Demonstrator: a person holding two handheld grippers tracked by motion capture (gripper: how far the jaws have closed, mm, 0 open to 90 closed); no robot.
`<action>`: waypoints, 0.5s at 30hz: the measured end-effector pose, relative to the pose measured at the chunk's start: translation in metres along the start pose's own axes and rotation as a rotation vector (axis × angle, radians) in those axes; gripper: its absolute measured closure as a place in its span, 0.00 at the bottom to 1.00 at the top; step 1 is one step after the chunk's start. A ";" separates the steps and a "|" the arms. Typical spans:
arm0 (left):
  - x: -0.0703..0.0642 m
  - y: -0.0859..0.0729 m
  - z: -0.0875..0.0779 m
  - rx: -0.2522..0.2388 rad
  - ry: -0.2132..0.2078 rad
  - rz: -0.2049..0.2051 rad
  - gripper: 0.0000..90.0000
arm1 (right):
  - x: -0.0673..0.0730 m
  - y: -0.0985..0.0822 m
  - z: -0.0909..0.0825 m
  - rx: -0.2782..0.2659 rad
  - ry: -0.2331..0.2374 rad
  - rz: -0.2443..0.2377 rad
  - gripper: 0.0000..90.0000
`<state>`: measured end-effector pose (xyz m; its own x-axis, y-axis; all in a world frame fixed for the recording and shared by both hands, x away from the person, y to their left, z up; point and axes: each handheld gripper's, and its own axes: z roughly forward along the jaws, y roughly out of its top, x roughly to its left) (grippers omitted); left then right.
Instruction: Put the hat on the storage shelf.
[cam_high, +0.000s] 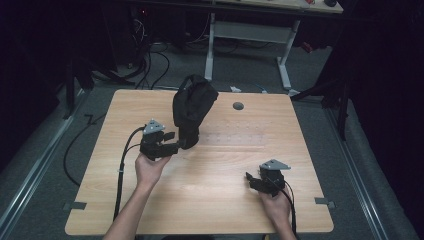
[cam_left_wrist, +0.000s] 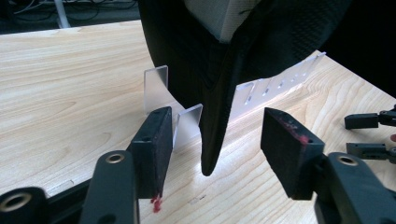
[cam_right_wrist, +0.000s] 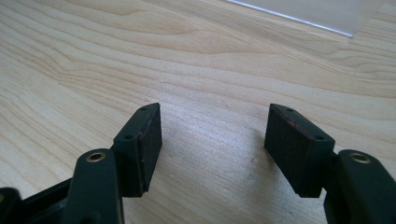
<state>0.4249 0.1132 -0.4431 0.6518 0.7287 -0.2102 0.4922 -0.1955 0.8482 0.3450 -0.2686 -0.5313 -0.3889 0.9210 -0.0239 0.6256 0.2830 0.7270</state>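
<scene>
A black fabric bag (cam_high: 192, 107) stands upright near the middle back of the wooden table (cam_high: 215, 200). My left gripper (cam_high: 172, 142) is at its lower left side. In the left gripper view the jaws stand open (cam_left_wrist: 215, 140) around a hanging pointed corner of the bag (cam_left_wrist: 212, 116), with a gap between each pad and the fabric. Clear plastic plates (cam_left_wrist: 156, 86) stand under and behind the bag. My right gripper (cam_high: 251, 180) rests low at the front right of the table, jaws open (cam_right_wrist: 212, 135) over bare wood with nothing between them.
A round grey plug (cam_high: 238, 106) sits in the tabletop right of the bag. A clear sheet edge (cam_right_wrist: 322, 18) lies ahead of the right gripper. Behind the table stand a desk with white legs (cam_high: 285, 60) and floor cables (cam_high: 150, 65).
</scene>
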 end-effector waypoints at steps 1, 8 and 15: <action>0.000 0.000 -0.001 0.000 0.001 0.004 0.47 | 0.000 0.000 0.000 0.000 0.000 0.000 0.41; 0.000 -0.001 -0.011 -0.009 -0.008 -0.001 0.44 | 0.000 0.000 0.000 0.000 0.000 -0.002 0.41; 0.002 -0.003 -0.024 -0.017 -0.012 -0.022 0.45 | 0.000 0.000 0.000 0.000 0.000 0.001 0.41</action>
<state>0.4114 0.1310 -0.4341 0.6477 0.7248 -0.2347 0.4967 -0.1682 0.8515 0.3450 -0.2686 -0.5312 -0.3887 0.9211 -0.0233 0.6259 0.2825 0.7269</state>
